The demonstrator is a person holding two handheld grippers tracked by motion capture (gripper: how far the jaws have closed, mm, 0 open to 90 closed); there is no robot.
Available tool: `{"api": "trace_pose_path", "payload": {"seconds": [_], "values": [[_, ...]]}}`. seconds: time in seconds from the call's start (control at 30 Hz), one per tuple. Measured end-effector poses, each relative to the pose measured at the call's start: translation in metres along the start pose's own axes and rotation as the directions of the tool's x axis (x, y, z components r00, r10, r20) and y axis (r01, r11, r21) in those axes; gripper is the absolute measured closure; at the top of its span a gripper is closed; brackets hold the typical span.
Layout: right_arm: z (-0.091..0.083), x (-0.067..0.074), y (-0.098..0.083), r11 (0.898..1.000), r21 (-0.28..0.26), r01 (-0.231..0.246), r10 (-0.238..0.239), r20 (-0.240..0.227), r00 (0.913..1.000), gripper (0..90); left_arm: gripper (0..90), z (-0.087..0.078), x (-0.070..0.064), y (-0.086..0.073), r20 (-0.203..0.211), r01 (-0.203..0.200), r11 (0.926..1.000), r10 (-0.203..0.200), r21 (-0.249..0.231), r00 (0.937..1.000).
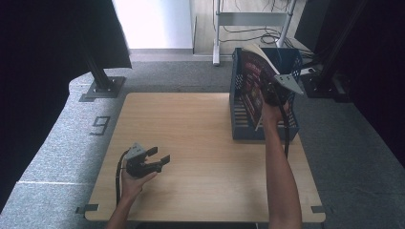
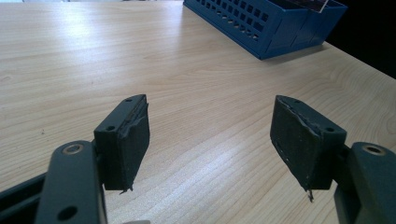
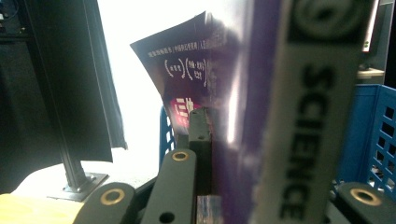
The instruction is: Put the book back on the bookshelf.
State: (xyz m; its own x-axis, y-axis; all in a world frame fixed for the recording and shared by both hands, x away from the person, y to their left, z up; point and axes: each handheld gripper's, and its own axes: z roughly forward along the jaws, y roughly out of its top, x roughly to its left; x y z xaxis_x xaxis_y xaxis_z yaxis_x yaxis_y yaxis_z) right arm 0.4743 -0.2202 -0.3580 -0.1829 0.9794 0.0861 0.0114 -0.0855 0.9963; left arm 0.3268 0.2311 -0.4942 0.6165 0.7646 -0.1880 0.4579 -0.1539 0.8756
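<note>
The right gripper [image 1: 273,91], fingers clamped on the magazine [image 1: 251,76], holds it upright half inside the far-right blue crate [image 1: 239,121], unreleased, while the left gripper [image 1: 157,161] rests wide open, empty.

A recording lab or test studio is showing itself here: black curtains [image 1: 57,43] are hanging from bolted metal posts [image 1: 99,76], cables [image 1: 258,33] are trailing across grey carpet [image 1: 57,138], and a floor marker "9" [image 1: 100,125] is lying beside the wooden surface [image 1: 191,143].
</note>
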Motion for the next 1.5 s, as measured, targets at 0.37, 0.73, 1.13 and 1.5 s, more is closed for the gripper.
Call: {"api": "trace_pose_path", "payload": {"seconds": [0.37, 0.73, 1.13, 1.5], "values": [[0.013, 0.008, 0.001, 0.999, 0.006, 0.04, -0.04, 0.0, 0.9992, 81.4, 28.6, -0.004, 0.003, 0.0, -0.002, 0.01, 0.9999, -0.01, -0.012, 0.9999], [0.025, 0.008, -0.002, 1.0, -0.001, 0.03, -0.03, 0.01, 0.9995, 81.3, 28.6, -0.005, 0.006, 0.0, -0.007, 0.021, 0.9996, -0.021, -0.017, 0.9998], [0.038, 0.004, -0.01, 0.999, 0.01, 0.03, -0.031, 0.024, 0.9992, 81.3, 28.6, -0.004, 0.008, 0.0, -0.006, 0.022, 0.9997, -0.022, -0.012, 0.9997], [0.046, 0.007, -0.035, 0.999, 0.042, 0.034, -0.034, 0.019, 0.9992, 81.3, 28.6, -0.005, 0.011, 0.0, -0.012, 0.028, 0.9995, -0.028, -0.014, 0.9995]]}}
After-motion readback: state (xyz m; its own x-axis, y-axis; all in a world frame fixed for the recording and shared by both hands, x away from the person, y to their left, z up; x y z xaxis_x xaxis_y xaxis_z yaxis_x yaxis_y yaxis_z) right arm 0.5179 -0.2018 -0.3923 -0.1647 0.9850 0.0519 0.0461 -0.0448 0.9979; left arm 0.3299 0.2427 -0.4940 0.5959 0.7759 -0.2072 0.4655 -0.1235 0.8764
